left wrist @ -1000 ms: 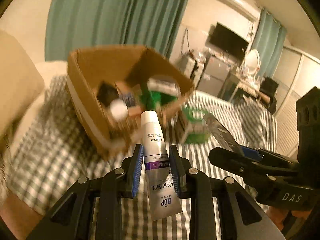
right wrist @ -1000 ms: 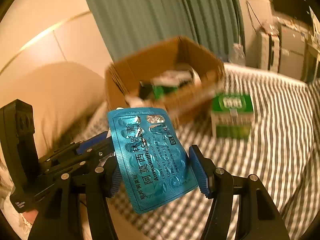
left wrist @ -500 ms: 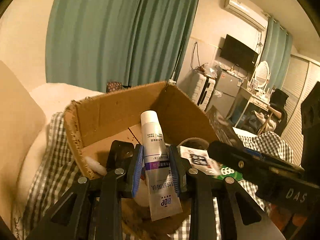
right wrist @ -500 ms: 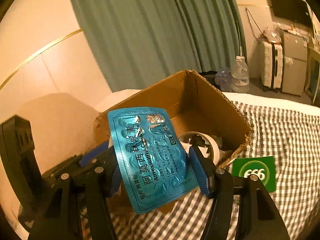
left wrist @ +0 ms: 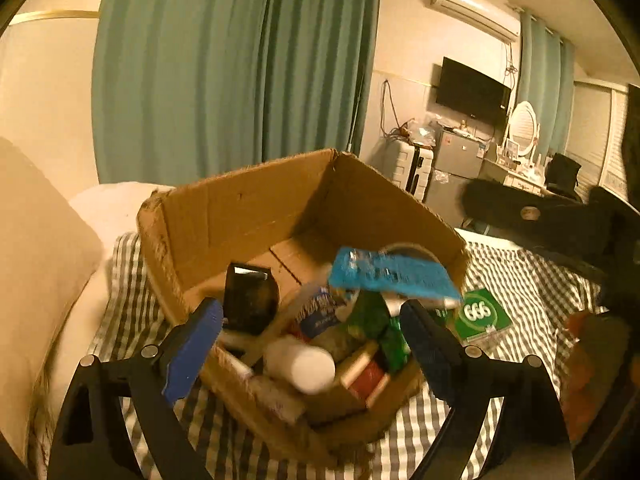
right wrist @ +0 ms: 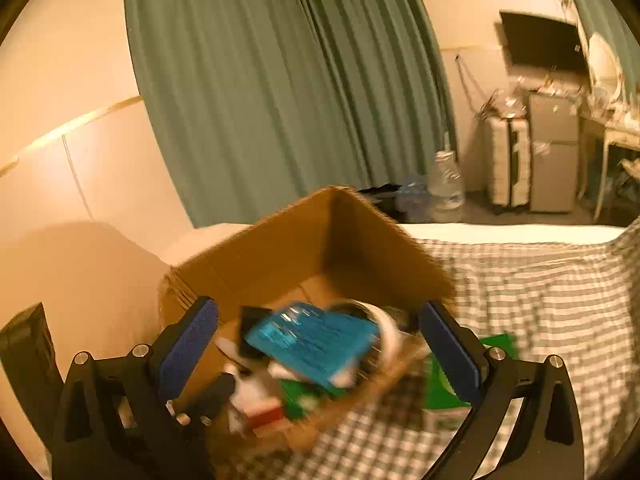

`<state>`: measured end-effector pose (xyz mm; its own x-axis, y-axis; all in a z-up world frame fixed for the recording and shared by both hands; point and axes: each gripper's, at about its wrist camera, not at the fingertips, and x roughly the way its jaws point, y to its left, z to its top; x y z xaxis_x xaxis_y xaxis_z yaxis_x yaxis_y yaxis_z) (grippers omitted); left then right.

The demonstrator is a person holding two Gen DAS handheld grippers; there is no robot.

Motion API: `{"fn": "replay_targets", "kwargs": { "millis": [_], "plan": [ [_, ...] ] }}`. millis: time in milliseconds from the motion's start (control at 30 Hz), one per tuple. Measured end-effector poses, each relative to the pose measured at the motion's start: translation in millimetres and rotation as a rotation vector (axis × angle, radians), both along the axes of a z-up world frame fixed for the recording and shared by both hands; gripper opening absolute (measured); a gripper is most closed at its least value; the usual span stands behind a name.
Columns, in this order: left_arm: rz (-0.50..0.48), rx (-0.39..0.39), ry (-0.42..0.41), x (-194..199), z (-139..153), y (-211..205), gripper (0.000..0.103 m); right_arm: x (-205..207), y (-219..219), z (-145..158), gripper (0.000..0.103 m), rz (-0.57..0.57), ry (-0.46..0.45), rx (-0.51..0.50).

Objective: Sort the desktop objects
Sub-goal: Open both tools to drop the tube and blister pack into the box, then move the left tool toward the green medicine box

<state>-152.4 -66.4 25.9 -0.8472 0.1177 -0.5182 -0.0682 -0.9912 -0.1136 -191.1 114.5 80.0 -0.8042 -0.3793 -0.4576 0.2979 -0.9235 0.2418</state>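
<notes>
Both tools hang over an open cardboard box [left wrist: 248,216] that sits on a bed covered with a checked sheet [left wrist: 532,280]. The left tool [left wrist: 312,332] has its jaws spreading wide, and none of its blue pads [left wrist: 192,344] presses on anything; a white tube [left wrist: 300,360] shows between them, blurred, lying loose on the heap inside the box. The right tool [right wrist: 320,344] is likewise opening, jaws far apart, with a blue blister pack [right wrist: 312,340] free of the pads and blurred above the box's contents, its long side roughly level. From the left wrist view the same pack [left wrist: 392,272] lies across the pile toward the box's right wall. Beneath it the box holds a black case [left wrist: 250,300], green packets and a red and white carton, jumbled together. A green box marked 666 [left wrist: 478,314] lies on the sheet just beside the cardboard box's right wall. A teal curtain [left wrist: 232,64] hangs behind the bed.
</notes>
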Motion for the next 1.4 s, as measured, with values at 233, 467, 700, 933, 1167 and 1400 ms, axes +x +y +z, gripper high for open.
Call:
{"fn": "replay_targets", "kwargs": {
  "millis": [233,467,700,933,1167,1400],
  "plan": [
    [0.032,0.054,-0.002,37.0,8.4,5.8,0.095,60.7,43.8,-15.1,0.101,-0.065,-0.042,0.039],
    [0.034,0.072,-0.028,77.7,9.7,30.2,0.095,101.6,81.8,-27.4,0.101,-0.118,-0.056,0.060],
    [-0.004,0.054,-0.080,96.9,-3.4,82.9,0.095,123.0,127.7,-42.8,0.103,-0.214,-0.078,0.074],
    [-0.052,0.050,-0.153,94.2,-24.9,125.3,0.095,123.2,162.4,-57.8,0.103,-0.295,-0.113,0.071],
    [-0.044,0.084,-0.206,66.5,-43.4,157.5,0.095,105.8,179.1,-64.9,0.103,-0.287,-0.143,0.103],
    [-0.036,0.095,-0.193,19.3,-60.3,191.9,0.095,68.9,194.2,-56.4,0.102,-0.215,-0.146,0.131]
  ]
}}
